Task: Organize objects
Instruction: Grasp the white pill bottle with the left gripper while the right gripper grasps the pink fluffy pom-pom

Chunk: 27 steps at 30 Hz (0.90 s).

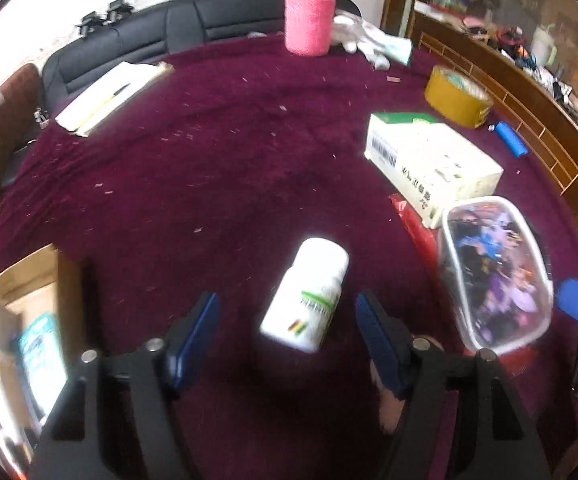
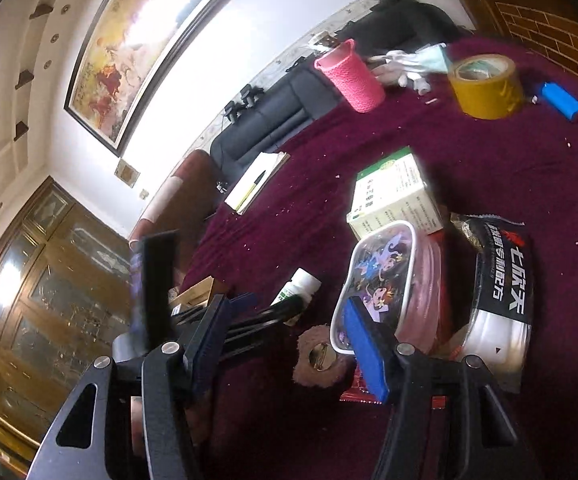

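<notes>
Maroon cloth (image 1: 209, 160): clear case (image 1: 497, 276) holds cartoon items.

Maroon cloth (image 1: 217, 168): bottle (image 1: 307, 296), box (image 1: 429, 160), tape (image 1: 457, 98).

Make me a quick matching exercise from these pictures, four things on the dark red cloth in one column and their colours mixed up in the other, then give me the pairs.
Things:
1. knitted basket
2. roll of tape
3. pill bottle
4. small cylinder by the tape

Colours:
A. blue
B. white with a green label
C. pink
D. yellow-brown

Pairs: 1-C, 2-D, 3-B, 4-A
</notes>
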Each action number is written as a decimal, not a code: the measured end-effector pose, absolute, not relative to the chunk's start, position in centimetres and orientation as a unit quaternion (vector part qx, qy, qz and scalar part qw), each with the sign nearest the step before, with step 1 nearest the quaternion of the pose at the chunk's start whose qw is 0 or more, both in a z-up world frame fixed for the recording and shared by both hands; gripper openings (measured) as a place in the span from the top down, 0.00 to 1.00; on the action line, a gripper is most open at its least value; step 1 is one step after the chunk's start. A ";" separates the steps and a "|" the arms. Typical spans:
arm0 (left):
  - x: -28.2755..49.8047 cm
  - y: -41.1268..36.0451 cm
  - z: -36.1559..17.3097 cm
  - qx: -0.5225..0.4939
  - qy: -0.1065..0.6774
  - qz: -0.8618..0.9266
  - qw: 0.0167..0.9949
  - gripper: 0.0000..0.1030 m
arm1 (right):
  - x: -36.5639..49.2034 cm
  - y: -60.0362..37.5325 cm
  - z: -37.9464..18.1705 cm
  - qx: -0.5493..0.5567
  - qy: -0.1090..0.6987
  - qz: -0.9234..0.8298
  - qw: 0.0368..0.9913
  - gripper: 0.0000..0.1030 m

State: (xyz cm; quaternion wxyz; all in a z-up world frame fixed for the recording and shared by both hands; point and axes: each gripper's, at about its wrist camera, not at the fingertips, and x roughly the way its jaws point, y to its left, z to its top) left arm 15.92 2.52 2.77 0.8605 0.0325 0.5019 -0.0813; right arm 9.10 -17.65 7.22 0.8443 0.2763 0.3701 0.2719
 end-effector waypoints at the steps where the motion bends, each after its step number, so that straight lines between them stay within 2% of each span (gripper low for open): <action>1: 16.3 2.3 2.4 0.034 0.503 -0.084 0.859 0.33 | 9.1 -17.5 7.2 0.273 0.370 0.273 0.845 0.37; 2: 16.4 2.2 1.8 0.037 0.504 -0.083 0.859 0.43 | 9.1 -17.3 7.1 0.270 0.371 0.276 0.844 0.37; 3: 16.4 2.2 1.5 0.038 0.507 -0.080 0.857 0.60 | 9.1 -17.0 7.1 0.265 0.375 0.279 0.844 0.37; 7: 14.8 3.8 1.3 0.009 0.508 -0.064 0.859 0.60 | 9.0 -15.4 6.5 0.238 0.390 0.292 0.840 0.37; 12: 9.1 6.1 1.4 -0.041 0.504 -0.052 0.861 0.60 | 9.2 -13.1 5.2 0.194 0.412 0.293 0.841 0.36; 17: 4.0 5.1 1.4 -0.017 0.483 -0.055 0.874 0.60 | 9.4 -11.2 4.1 0.145 0.422 0.274 0.852 0.36; 23: 3.1 4.6 1.2 -0.004 0.457 -0.048 0.888 0.60 | 10.0 -8.0 3.2 0.034 0.448 0.202 0.870 0.33; 26: 2.7 4.5 1.1 -0.001 0.446 -0.049 0.894 0.60 | 10.8 -7.2 1.7 0.006 0.468 0.181 0.865 0.33; 27: 2.5 4.6 1.1 -0.002 0.443 -0.049 0.895 0.60 | 11.1 -7.0 1.2 0.001 0.475 0.185 0.860 0.37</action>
